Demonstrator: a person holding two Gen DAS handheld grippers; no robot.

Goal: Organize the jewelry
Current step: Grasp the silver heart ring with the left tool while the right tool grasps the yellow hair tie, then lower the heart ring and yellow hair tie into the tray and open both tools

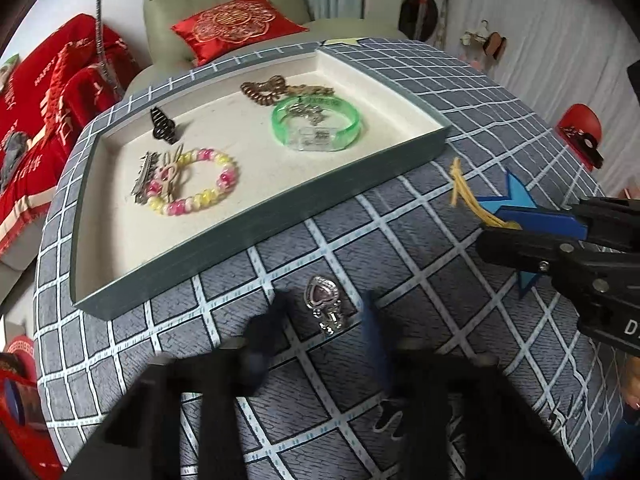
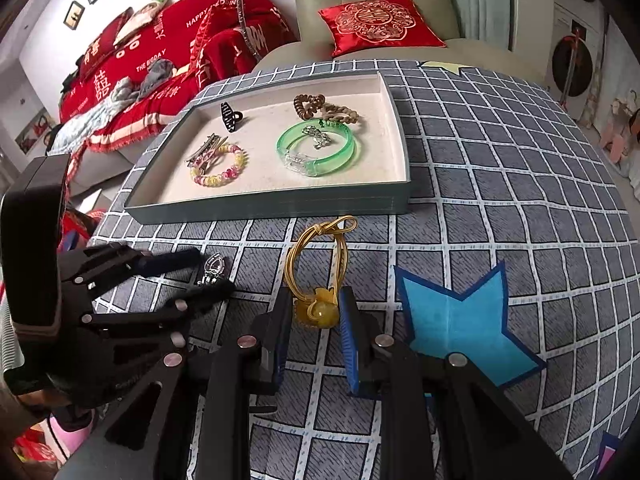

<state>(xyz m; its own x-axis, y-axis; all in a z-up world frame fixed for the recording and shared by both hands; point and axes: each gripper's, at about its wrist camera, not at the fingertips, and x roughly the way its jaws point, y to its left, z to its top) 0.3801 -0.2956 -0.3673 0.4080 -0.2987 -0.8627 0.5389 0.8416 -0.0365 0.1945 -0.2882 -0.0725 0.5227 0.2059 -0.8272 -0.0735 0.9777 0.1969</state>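
A silver heart-shaped clip (image 1: 323,303) lies on the checked tablecloth between the open fingers of my left gripper (image 1: 325,322); it also shows in the right wrist view (image 2: 213,267). A yellow hair tie with an amber bead (image 2: 318,280) lies on the cloth, its bead between the open fingers of my right gripper (image 2: 315,312). The tie also shows in the left wrist view (image 1: 466,196). The grey-green tray (image 2: 280,206) holds a green bangle (image 2: 316,148), a pink-yellow bead bracelet (image 2: 220,168), a black claw clip (image 2: 230,117) and brown coil ties (image 2: 316,106).
A blue star sticker (image 2: 460,320) lies on the cloth right of my right gripper. A yellow star sticker (image 2: 442,67) is at the table's far edge. A green armchair with a red cushion (image 2: 378,24) and a red-covered sofa (image 2: 160,64) stand behind the table.
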